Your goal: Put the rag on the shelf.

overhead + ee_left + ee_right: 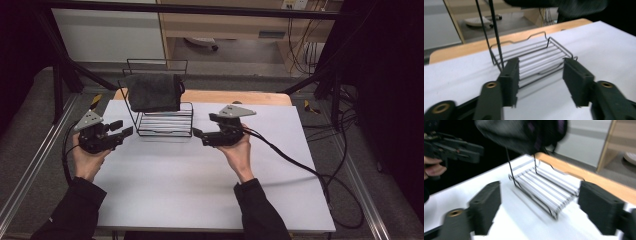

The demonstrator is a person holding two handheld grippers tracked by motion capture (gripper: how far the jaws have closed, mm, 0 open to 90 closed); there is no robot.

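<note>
Draped over the upper tier of the wire rack [165,125] near the table's [200,190] far edge, the grey towel [154,92] looks soft and limp, best pinched at its hanging corners by the left gripper [127,131] and right gripper [197,133], both jaws wide and empty

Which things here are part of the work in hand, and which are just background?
In the job:
- wire rack
- dark grey cloth draped over the rack's upper rail
- left gripper, jaws open, beside the rack
- right gripper, jaws open, beside the rack

Lying about:
- white table
- cables on the floor
- wooden cabinet behind
</note>
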